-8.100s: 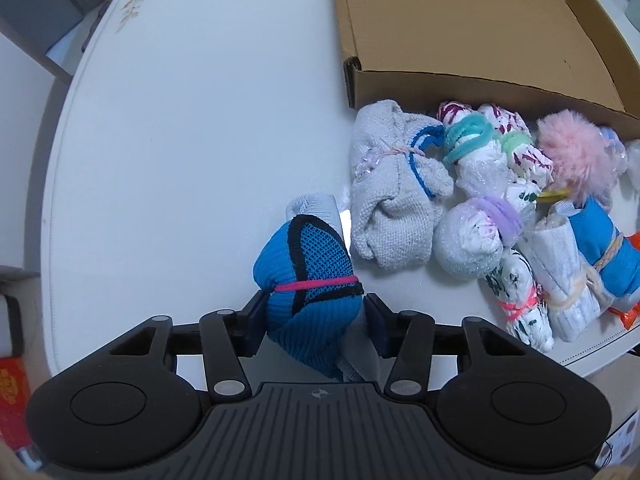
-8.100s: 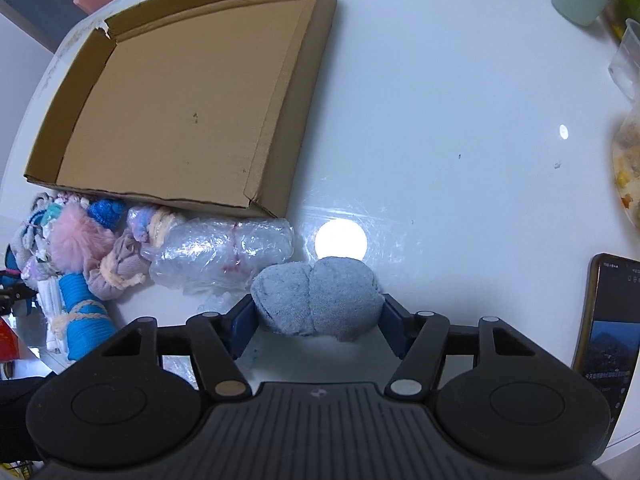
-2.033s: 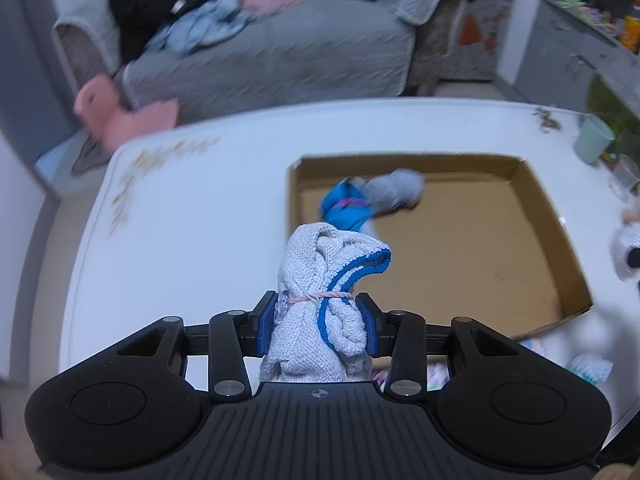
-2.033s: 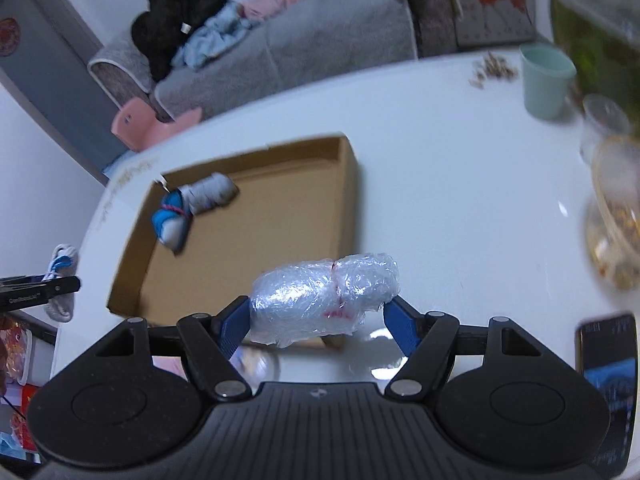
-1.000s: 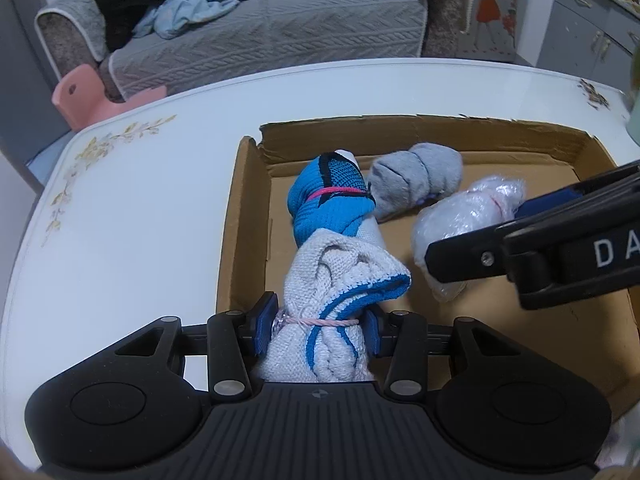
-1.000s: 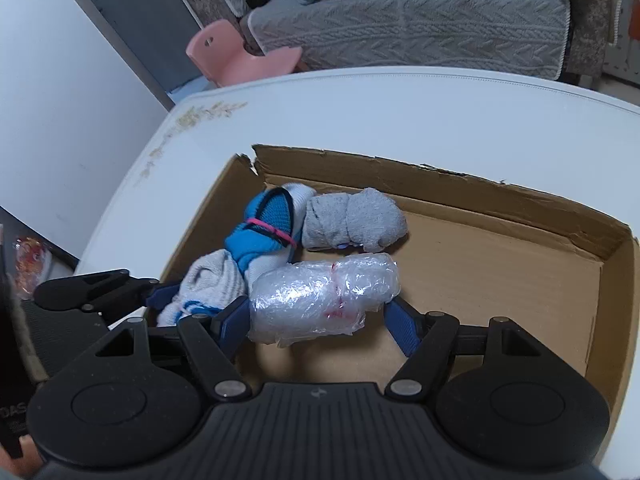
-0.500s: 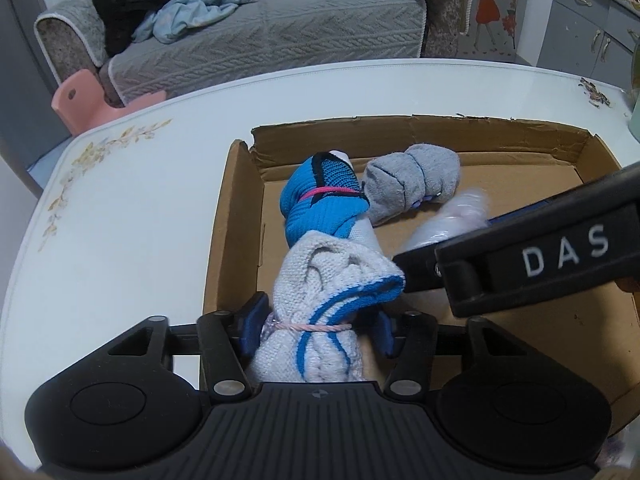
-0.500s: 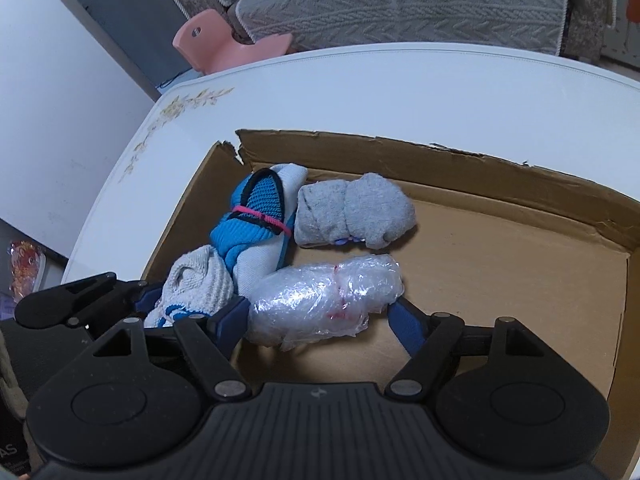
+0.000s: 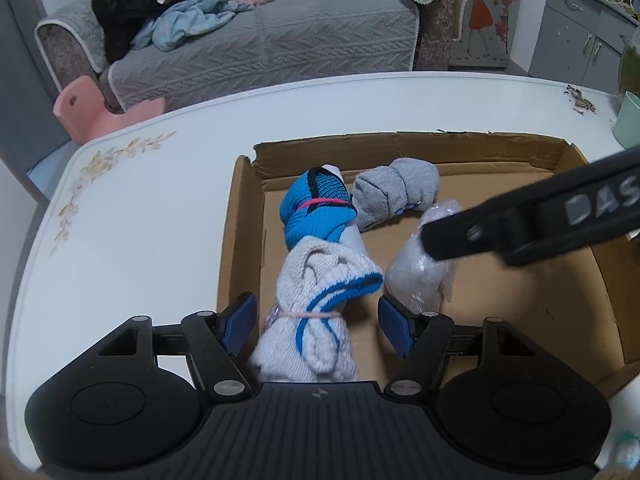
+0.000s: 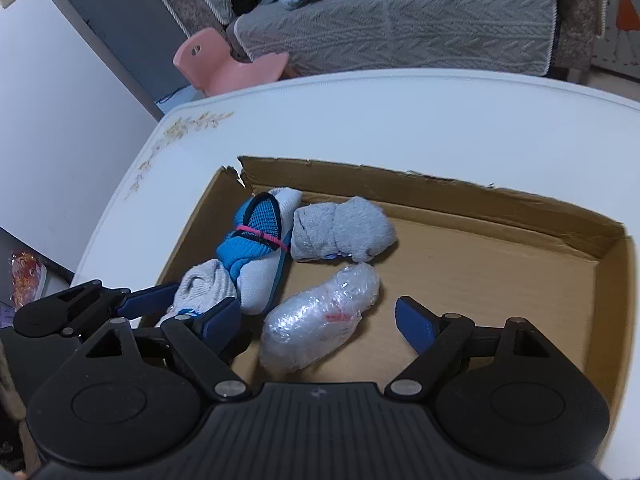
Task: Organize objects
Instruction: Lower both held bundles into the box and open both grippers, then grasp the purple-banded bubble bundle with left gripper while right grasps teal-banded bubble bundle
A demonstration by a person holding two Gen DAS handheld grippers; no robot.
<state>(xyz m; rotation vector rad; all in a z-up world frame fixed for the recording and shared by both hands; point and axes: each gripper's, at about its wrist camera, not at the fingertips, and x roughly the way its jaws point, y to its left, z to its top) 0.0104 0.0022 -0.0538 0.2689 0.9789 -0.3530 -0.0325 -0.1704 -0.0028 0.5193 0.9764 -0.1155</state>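
A shallow cardboard box lies on the white table. Inside it lie a blue sock bundle, a grey sock roll, a plastic-wrapped bundle and a grey knit bundle with blue trim. My left gripper is open around the grey knit bundle, pads apart from it. My right gripper is open around the plastic-wrapped bundle, which rests on the box floor.
The white table has a floral print at its left edge. A grey sofa with clothes and a pink stool stand beyond. A mint cup stands at the far right. The right gripper's arm crosses the left wrist view.
Both grippers have opened and let go: the grey knit bundle and the plastic-wrapped bundle now lie in the box next to the blue and grey bundles.
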